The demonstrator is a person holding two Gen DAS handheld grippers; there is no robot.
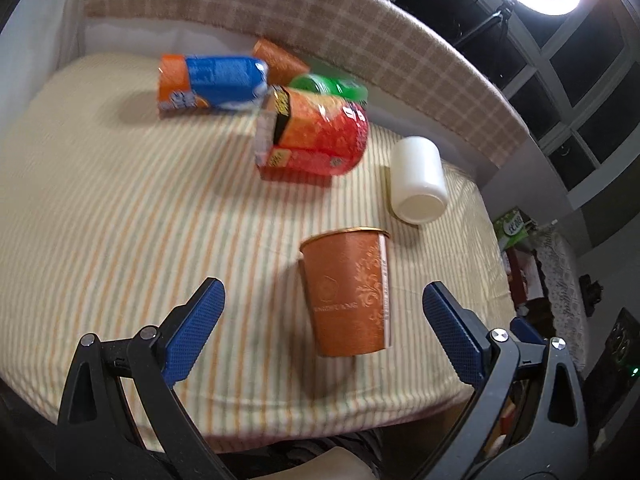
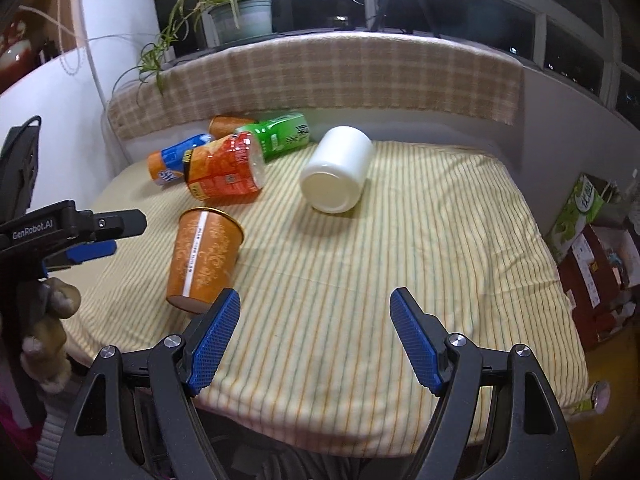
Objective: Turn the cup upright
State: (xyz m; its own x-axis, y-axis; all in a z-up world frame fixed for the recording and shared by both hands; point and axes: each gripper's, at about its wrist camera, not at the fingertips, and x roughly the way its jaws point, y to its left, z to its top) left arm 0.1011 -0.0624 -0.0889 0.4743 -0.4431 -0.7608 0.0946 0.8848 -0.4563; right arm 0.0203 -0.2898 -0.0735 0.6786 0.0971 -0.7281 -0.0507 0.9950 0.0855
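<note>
— Where's the cup?

— The orange paper cup [image 1: 347,294] stands mouth-up near the front edge of the striped cloth [image 1: 120,208], its gold rim on top and narrow base on the fabric. In the right wrist view it looks slightly tilted.

— Anything gripping it?

— No. The left gripper [image 1: 322,320] is spread wide, one blue pad on each side of the cup, neither touching. The right gripper [image 2: 316,336] is also released, holding nothing, over bare cloth just right of the cup.

— What's around it?

— A white cup [image 1: 416,180] lies on its side just beyond, bottom facing us. Further back, a red-orange snack pack [image 1: 316,136], a blue-and-orange packet [image 1: 210,82] and a green carton [image 2: 280,136] lie clustered, with another orange cup [image 1: 278,60] behind them, near the plaid blanket [image 1: 280,8].
</note>
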